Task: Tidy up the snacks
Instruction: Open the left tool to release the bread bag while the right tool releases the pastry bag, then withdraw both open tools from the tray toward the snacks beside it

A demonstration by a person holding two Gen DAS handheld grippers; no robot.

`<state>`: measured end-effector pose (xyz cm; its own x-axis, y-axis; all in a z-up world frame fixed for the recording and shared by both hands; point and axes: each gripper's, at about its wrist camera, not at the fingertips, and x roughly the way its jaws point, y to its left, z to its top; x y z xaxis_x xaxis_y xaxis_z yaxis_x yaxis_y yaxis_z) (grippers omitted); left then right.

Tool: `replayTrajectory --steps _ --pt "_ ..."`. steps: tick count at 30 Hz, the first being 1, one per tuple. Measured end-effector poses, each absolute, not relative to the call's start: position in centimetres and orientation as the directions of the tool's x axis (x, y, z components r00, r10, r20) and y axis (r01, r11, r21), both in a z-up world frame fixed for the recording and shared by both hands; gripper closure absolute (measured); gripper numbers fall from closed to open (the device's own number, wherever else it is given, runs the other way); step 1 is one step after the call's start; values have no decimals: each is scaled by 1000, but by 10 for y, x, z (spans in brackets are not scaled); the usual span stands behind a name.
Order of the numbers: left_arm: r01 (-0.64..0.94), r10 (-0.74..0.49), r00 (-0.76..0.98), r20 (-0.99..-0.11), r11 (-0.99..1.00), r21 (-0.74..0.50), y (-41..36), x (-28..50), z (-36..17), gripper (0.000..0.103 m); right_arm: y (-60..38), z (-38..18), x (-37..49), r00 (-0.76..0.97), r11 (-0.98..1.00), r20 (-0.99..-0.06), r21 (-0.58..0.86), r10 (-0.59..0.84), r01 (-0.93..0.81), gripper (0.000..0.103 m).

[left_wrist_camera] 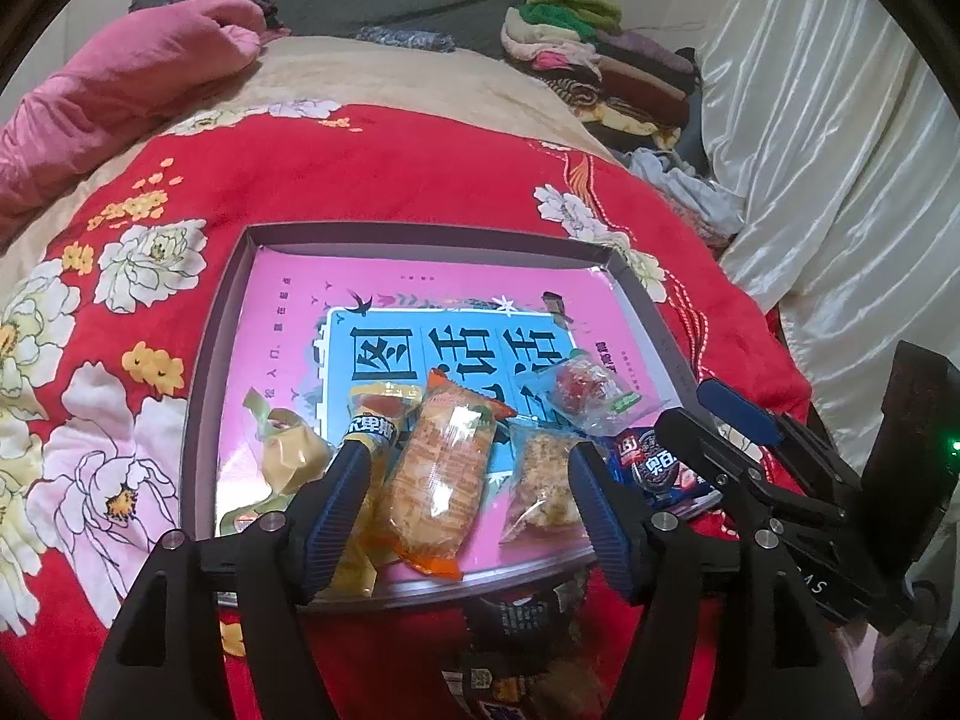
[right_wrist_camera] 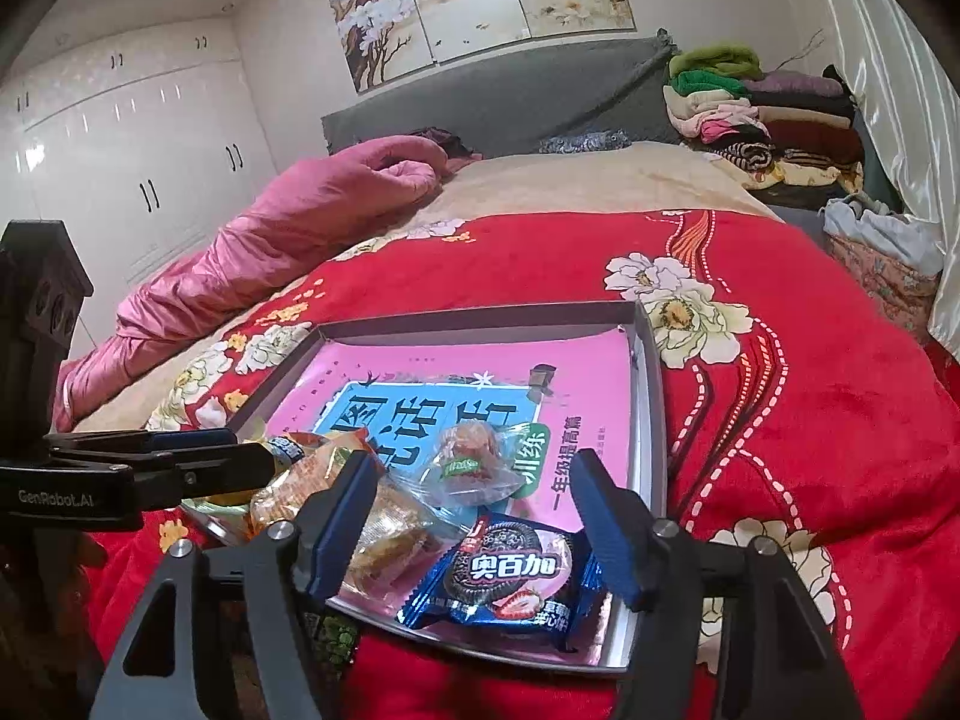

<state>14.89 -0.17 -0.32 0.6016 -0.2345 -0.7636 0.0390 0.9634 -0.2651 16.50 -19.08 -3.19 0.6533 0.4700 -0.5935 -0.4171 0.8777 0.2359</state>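
While snacks (left_wrist_camera: 441, 474) lie in the tray (left_wrist_camera: 207, 360), my left tongs (left_wrist_camera: 468, 480) and right tongs (right_wrist_camera: 474, 510) gape apart, gripping nothing.

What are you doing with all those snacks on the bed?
Someone is sorting snacks into a shallow box on the red blanket. Both tongs are open and hold nothing. The left tongs sit over an orange packet, the right tongs over a blue cookie packet.
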Motion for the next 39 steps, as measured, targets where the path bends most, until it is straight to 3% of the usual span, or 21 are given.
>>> replayTrajectory --steps 17,24,39 --pt "24 -233 606 -761 961 -275 0 138 5 26 -195 -24 160 669 868 -557 257 492 -424 29" --pt "31 -222 607 -763 966 -256 -4 132 7 25 -200 -6 148 715 855 -469 253 518 -453 15" --pt "35 -203 592 -780 973 -226 -3 118 8 24 -198 3 134 708 841 -458 235 537 -487 12"
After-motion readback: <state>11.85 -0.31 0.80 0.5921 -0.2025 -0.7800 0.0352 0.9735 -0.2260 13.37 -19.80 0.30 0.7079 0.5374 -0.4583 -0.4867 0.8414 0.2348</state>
